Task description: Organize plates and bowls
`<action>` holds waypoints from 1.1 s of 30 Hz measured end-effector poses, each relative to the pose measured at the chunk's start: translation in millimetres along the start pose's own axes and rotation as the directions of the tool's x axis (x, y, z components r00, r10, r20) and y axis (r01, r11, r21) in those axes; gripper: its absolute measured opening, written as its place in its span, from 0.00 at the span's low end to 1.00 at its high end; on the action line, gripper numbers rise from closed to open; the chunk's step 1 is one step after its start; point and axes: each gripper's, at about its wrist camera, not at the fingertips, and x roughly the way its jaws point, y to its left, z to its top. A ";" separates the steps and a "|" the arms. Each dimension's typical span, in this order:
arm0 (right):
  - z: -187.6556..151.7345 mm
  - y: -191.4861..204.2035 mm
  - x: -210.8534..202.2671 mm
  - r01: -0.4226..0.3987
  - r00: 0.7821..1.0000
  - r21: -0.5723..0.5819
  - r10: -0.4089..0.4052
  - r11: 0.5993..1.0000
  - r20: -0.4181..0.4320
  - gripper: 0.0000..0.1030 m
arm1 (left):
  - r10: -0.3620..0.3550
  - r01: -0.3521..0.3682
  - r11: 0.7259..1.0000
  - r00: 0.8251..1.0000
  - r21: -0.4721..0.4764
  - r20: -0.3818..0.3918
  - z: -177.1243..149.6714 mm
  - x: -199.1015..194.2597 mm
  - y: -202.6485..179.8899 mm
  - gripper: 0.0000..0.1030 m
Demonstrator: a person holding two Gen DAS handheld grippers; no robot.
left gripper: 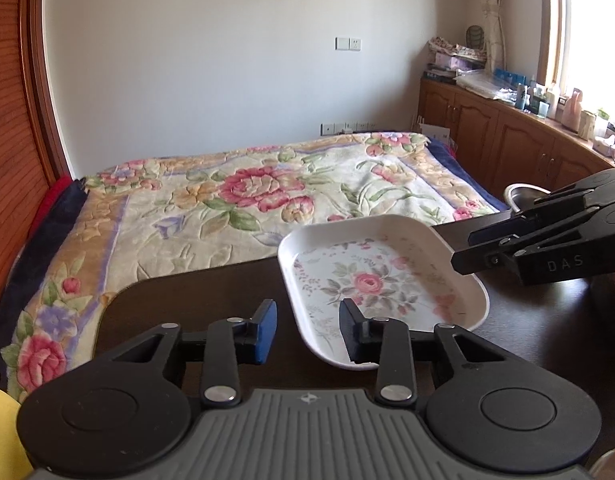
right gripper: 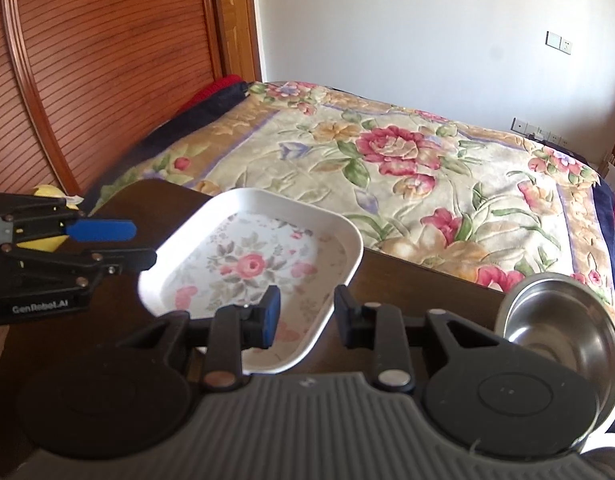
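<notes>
A dark wooden table stands against a bed under a floral blanket; its far edge meets the blanket, and its rounded left corner shows in the left wrist view. On it lies a white rectangular plate with a rose print, set slantwise, one corner reaching toward the bed side of the table. To the left of the plate the tabletop is bare wood out to the rounded corner. On the right, close to the table's far edge, sits a steel bowl, apart from the plate with a strip of dark wood between them.

The left gripper hovers at the plate's near-left rim with its jaws apart — the blue-padded finger over bare table, the other finger over the plate's edge. Whether that finger touches the rim cannot be told from this angle. It holds nothing.

The right gripper sits low over the plate's near end, jaws likewise parted and empty, both fingers in front of the plate's printed floor. In the left wrist view it reaches in from the right, its tips just over the plate's right rim — contact is unclear.
</notes>
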 end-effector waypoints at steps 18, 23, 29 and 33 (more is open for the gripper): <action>-1.8 -5.2 24.9 0.008 0.998 0.054 -0.004 0.999 -0.070 0.28 | -0.028 0.026 0.998 0.999 -0.052 -0.042 -2.7 29.1 9.2 0.21; -4.8 -1.6 27.6 0.011 0.997 0.045 -0.007 0.999 -0.078 0.25 | -0.030 0.027 0.998 0.998 -0.054 -0.048 -2.7 31.5 9.9 0.15; -6.5 -0.2 27.2 0.012 0.997 0.047 -0.008 0.999 -0.077 0.22 | -0.026 0.023 0.998 0.998 -0.061 -0.050 -3.0 34.1 13.7 0.13; -8.2 -1.0 24.7 0.003 0.998 0.071 0.002 0.997 -0.069 0.17 | -0.013 0.010 0.998 0.999 -0.056 -0.041 -4.7 28.6 10.7 0.13</action>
